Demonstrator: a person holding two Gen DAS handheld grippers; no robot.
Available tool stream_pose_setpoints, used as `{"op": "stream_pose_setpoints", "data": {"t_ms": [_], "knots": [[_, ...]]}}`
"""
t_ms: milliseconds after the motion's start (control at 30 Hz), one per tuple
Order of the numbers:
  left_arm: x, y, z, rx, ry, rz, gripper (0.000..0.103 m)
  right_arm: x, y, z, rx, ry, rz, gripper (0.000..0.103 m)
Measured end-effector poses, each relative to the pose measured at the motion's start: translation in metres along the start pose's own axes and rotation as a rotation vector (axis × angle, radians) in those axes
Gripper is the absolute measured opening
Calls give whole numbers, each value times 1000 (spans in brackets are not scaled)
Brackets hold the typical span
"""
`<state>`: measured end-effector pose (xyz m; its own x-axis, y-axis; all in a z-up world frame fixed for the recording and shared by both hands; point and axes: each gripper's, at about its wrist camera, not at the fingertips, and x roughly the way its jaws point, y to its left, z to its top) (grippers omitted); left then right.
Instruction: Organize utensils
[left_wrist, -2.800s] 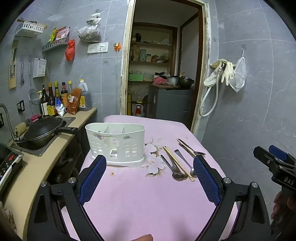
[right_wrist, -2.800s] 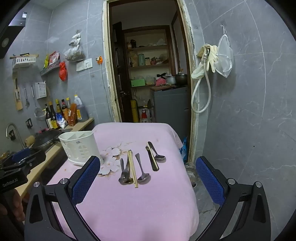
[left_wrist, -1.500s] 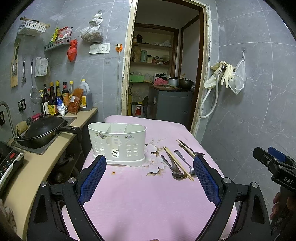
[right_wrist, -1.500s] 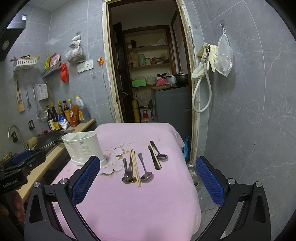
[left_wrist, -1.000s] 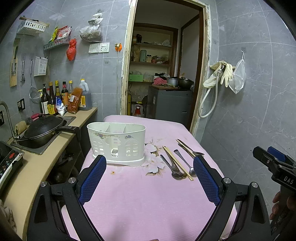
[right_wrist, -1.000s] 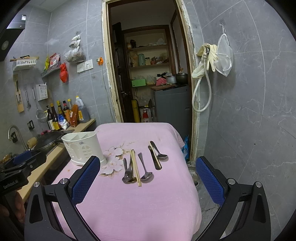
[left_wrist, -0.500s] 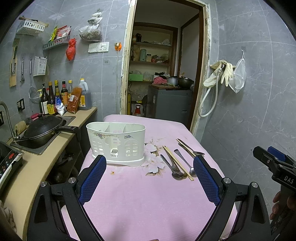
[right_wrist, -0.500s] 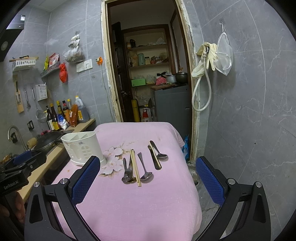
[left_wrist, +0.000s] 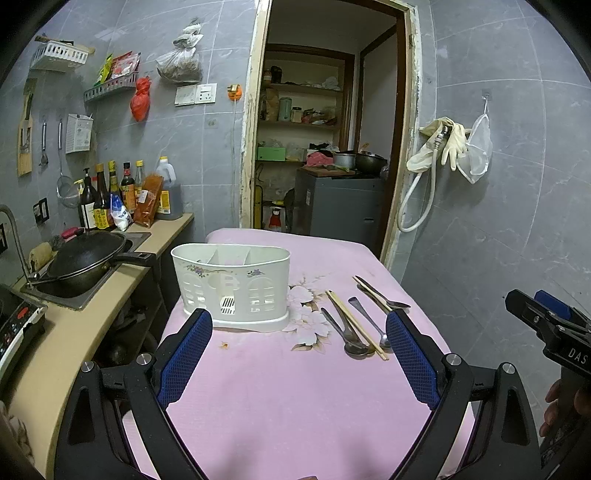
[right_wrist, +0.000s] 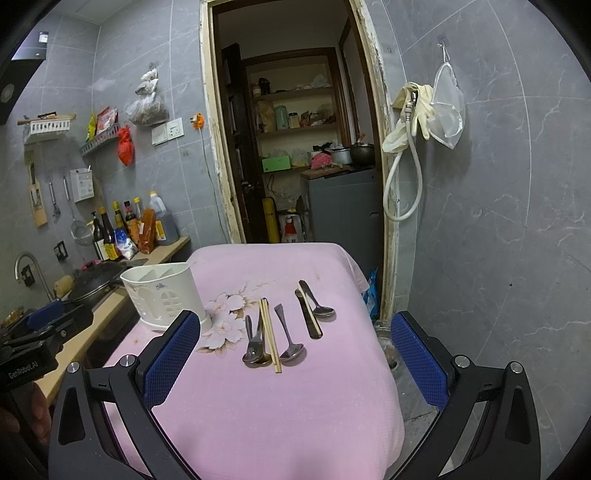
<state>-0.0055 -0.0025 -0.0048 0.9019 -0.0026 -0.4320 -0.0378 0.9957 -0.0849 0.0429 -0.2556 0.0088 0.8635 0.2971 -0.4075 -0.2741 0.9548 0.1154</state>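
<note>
A white divided utensil caddy (left_wrist: 232, 284) (right_wrist: 164, 295) stands upright on the pink tablecloth (left_wrist: 295, 387). To its right lie several metal spoons (right_wrist: 255, 345) (left_wrist: 351, 334), a pair of wooden chopsticks (right_wrist: 269, 334) (left_wrist: 356, 319), and a dark-handled utensil (right_wrist: 309, 314) beside another spoon (right_wrist: 319, 302). My left gripper (left_wrist: 299, 332) hovers open over the near part of the cloth, in front of the caddy. My right gripper (right_wrist: 295, 332) is open too, held back from the spoons with nothing between its fingers.
A counter on the left holds a black wok (left_wrist: 88, 258), sauce bottles (left_wrist: 110, 199) and a stove panel (left_wrist: 16, 328). Behind the table an open doorway (left_wrist: 325, 147) leads to shelves. A grey tiled wall with hose and gloves (left_wrist: 443, 147) borders the right side.
Both grippers have drifted only slightly; the view of the caddy and utensils is nearly the same. Nothing was picked up or moved.
</note>
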Motion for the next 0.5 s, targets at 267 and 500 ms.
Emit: {"op": "stream_pose_setpoints", "data": {"t_ms": [267,500], "knots": [[2,2,2,0,5,-1,92,7,1,-1,3,7,-4,103],[6,7,4,0,11,-9,92,8,0,-1,6,10,-6,103]]}}
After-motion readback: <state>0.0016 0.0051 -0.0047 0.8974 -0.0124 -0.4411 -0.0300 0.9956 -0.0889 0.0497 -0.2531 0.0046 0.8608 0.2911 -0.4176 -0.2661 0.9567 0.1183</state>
